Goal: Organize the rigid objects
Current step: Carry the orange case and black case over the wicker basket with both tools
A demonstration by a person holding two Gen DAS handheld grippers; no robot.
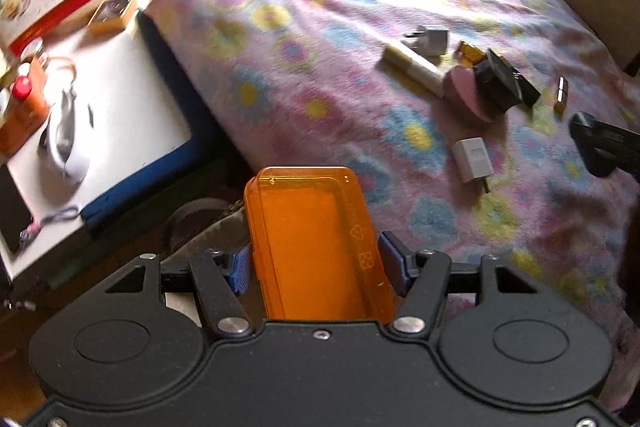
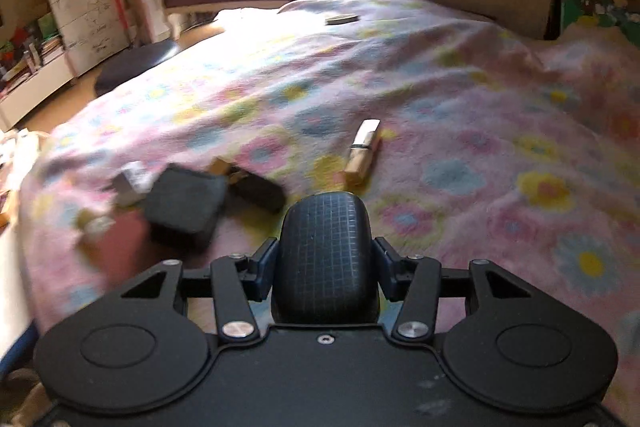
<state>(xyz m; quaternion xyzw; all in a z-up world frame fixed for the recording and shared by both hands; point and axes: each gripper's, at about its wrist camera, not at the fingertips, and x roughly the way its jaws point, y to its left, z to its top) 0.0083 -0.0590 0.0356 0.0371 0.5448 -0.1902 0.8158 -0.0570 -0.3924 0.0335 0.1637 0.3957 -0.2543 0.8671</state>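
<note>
— What is nearest to us here?

— The left gripper (image 1: 318, 267), closed on an orange box (image 1: 312, 243). The box is open and empty, and it hangs just beyond the edge of the bed (image 1: 320, 27), over the gap beside the white worktop (image 1: 132, 99).

— And the other hand?

— The right gripper (image 2: 325, 265) is clamped on a black rounded case (image 2: 325, 255) with a grid pattern. I see it held above the blanket, not resting on it.

— So how far is the tidying?

— Early, I think. Nothing lies in the orange box yet. On the bed there is still a loose group: a grey plug adapter (image 1: 472, 159), a second adapter (image 1: 430, 39), a cream tube (image 1: 414, 69), a pink pad (image 1: 466, 89), a black square piece (image 1: 498, 83) and a gold lipstick (image 1: 561, 95).

— Then what is left?

— Almost everything. The black case probably goes first, and after it the small things one by one.
</note>
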